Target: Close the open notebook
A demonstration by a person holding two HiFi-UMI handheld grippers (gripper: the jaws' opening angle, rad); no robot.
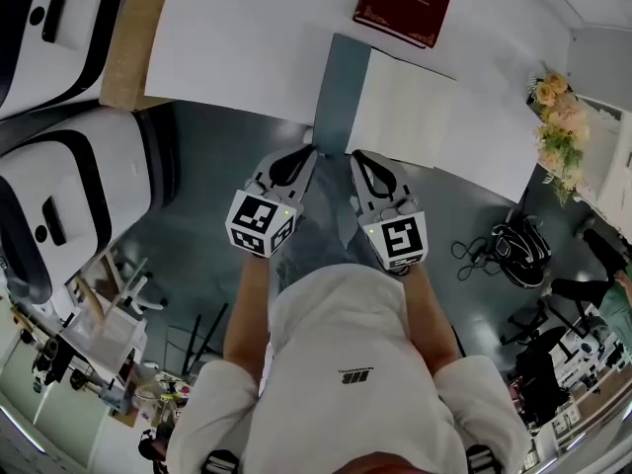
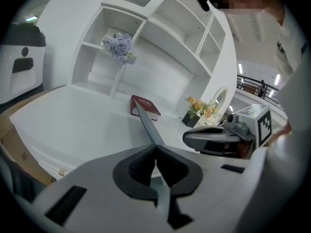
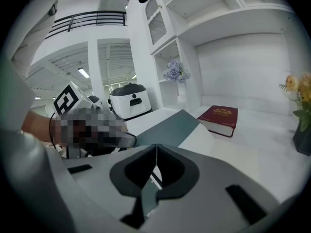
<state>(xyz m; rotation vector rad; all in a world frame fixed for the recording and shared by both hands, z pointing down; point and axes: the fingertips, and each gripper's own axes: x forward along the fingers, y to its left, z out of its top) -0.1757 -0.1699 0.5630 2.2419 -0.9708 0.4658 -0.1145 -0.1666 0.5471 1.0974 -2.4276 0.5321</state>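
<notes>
The open notebook lies at the front edge of the white table (image 1: 237, 38). Its grey-teal cover (image 1: 341, 82) is on the left and a blank white page (image 1: 400, 107) on the right. My left gripper (image 1: 312, 152) is shut on the cover's near left edge. In the left gripper view the cover (image 2: 146, 123) rises edge-on out of the shut left gripper (image 2: 156, 152). My right gripper (image 1: 355, 156) is at the cover's near right edge by the spine. In its own view the right gripper (image 3: 156, 152) is shut with a teal strip in the jaw gap, and the cover (image 3: 165, 127) spreads ahead.
A dark red hardback book (image 1: 407, 3) lies farther back on the table. A pot of flowers (image 1: 558, 117) stands at the right. White machines (image 1: 59, 205) stand left of the table beside a brown board (image 1: 133, 38). Cables and a bag (image 1: 518, 245) lie on the floor.
</notes>
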